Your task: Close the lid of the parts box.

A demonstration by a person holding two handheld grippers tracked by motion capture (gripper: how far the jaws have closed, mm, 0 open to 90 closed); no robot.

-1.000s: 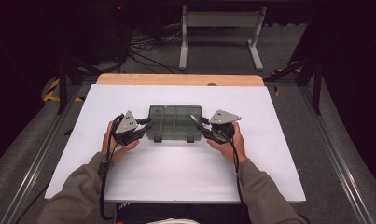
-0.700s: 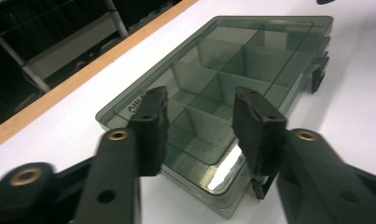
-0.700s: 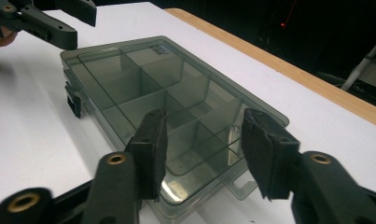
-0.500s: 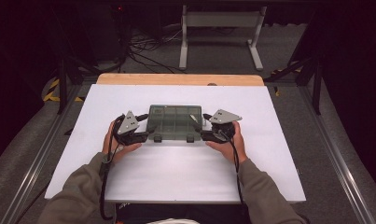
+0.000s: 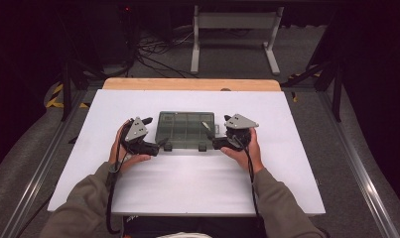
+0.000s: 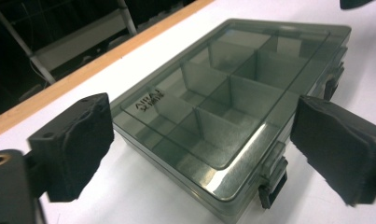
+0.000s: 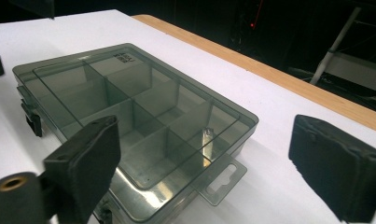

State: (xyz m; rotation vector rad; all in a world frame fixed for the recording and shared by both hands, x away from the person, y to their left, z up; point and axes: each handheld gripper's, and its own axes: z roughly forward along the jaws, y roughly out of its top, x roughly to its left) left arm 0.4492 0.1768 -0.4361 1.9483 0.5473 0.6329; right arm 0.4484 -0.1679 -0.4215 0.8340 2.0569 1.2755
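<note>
A person's two hands come in from the near edge of the white table [image 5: 187, 183]; each hand holds a gripper; the left gripper [image 5: 160, 145] sits by the near left corner of the smoky clear box [image 5: 185, 130], and its jaws are wide apart with nothing between them; in the left gripper view that corner and one dark latch [image 6: 271, 186] lie in the gap between the jaws, but they do not touch the box; the right gripper [image 5: 210, 135] sits by the right end of the box, and its jaws are wide apart too; in the right gripper view the flat hang tab [image 7: 221, 179] of the box lies between the jaws; the box lies flat in the middle of the table with its lid shut; inside are little walls that make many small rooms; behind the box runs the wooden edge [image 5: 190, 84] of the table; far back stands a grey metal stand [image 5: 234, 37] on the dark floor.
</note>
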